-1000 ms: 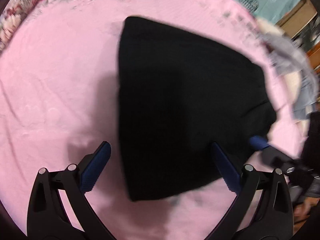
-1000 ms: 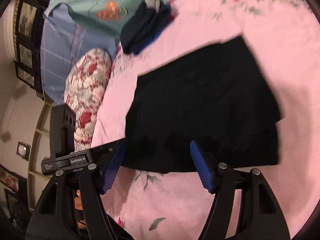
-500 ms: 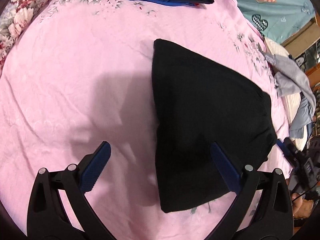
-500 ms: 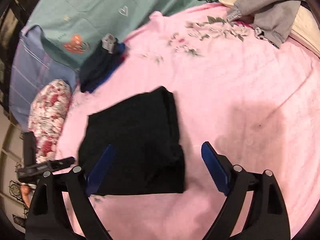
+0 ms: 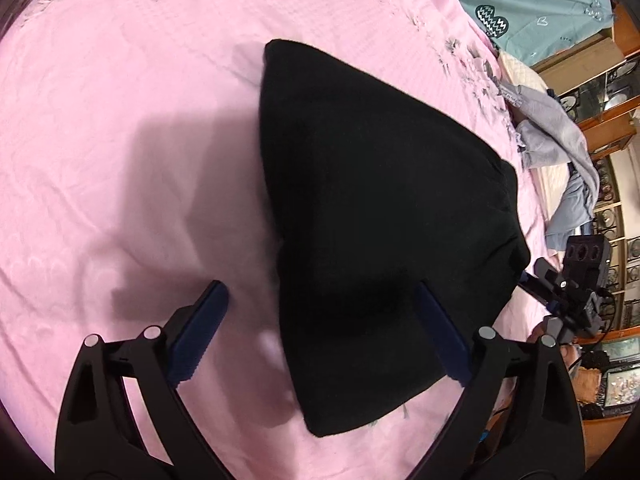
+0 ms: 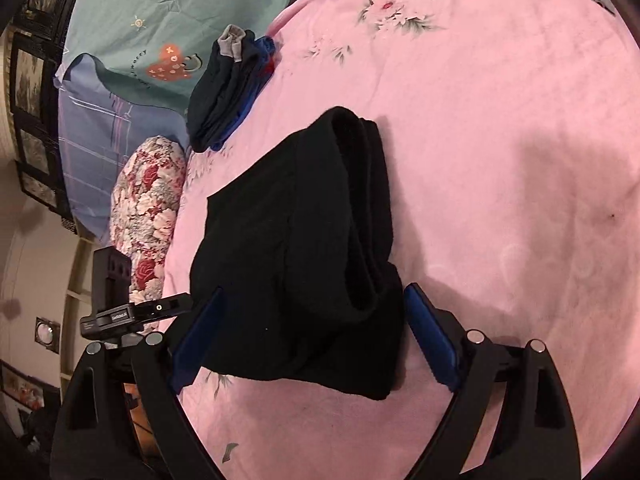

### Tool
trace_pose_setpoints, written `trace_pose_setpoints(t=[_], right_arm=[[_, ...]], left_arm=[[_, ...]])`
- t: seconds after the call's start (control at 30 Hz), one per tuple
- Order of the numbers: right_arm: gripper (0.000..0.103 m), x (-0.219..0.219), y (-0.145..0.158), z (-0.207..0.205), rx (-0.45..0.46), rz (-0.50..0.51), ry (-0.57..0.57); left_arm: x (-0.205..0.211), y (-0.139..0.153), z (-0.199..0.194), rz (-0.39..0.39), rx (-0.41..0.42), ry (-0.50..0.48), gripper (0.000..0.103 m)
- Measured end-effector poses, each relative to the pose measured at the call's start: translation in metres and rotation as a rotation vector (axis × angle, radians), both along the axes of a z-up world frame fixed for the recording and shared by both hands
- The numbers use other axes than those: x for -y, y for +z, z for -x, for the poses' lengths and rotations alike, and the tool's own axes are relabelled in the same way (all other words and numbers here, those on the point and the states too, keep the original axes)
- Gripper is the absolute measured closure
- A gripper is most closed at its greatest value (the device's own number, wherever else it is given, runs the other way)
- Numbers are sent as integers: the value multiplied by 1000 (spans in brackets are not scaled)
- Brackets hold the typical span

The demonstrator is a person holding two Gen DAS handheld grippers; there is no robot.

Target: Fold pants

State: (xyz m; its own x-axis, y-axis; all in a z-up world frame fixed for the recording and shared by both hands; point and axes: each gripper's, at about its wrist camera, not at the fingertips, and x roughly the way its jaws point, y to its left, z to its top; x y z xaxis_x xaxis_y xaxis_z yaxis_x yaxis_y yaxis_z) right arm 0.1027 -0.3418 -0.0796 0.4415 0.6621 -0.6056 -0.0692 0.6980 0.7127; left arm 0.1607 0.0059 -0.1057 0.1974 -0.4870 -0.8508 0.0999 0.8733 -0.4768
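Your folded black fleece pants (image 6: 296, 240) lie on the pink floral bedsheet (image 6: 500, 160), long axis running away from you. Your right hand-held gripper (image 6: 310, 334) straddles their near thick edge, jaws wide, gripping nothing; your left hand-held gripper (image 5: 320, 332) is closing, pads clear of cloth

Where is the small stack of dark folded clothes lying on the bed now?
In the right wrist view the stack of dark folded clothes lies upper left on the pink bedsheet, beyond the folded black pants, beside the floral pillow.
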Motion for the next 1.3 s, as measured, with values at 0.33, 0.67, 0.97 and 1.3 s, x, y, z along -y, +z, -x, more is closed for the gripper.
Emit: trace_pose_setpoints(t=[0.33,0.67,0.97,1.3], right_arm=[[28,-15,-4,-17,5,-47,60],[30,-45,-6,-38,-1,16,59],[68,-57,22,-26,53,44,31],[68,-63,29,-36,23,160,33]], left_arm=[[1,-10,-17,168,-30,-63,48],[49,3,-23,42,57,-89,32],[37,39,-14,48,142,-79,81],[34,17,-20,56,80,-88,77]])
